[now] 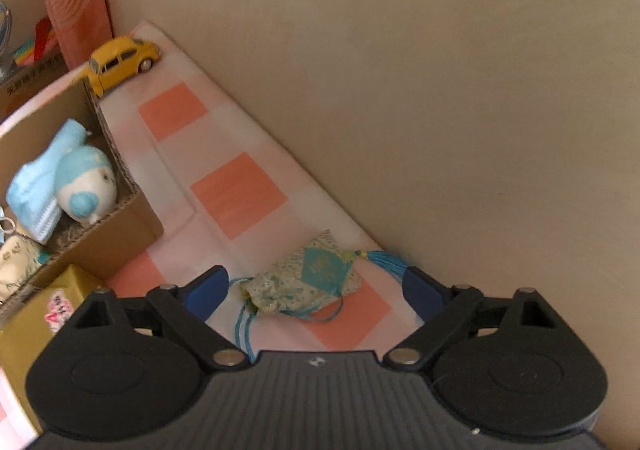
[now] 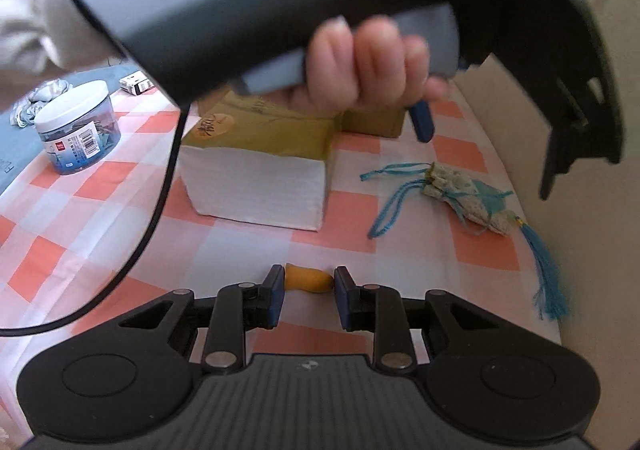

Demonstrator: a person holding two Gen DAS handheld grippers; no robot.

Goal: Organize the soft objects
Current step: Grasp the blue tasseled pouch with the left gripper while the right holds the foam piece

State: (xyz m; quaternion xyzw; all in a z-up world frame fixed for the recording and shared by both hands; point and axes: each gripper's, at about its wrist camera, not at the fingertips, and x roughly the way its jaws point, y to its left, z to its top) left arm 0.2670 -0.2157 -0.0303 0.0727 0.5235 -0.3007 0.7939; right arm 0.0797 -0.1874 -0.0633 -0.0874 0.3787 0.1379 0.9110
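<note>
Right hand-held gripper (image 2: 307, 292): jaws drawn together on a small orange soft lump (image 2: 310, 279), clamped low over the pink-and-white checked tabletop (image 2: 100, 186), just in front of the white tissue pack (image 2: 256, 186), likely carrying it.
Left hand-held gripper (image 1: 314, 288): blue fingers wide apart, straddling but not touching the pale green drawstring sachet with blue tassel (image 1: 308, 282), which lies right of the tissue pack; judged lined up to grasp.
Open cardboard box (image 1: 120, 218): beyond the tissue pack, already holding a blue-and-white plush bird (image 1: 86, 186), so probably the collecting place.
</note>
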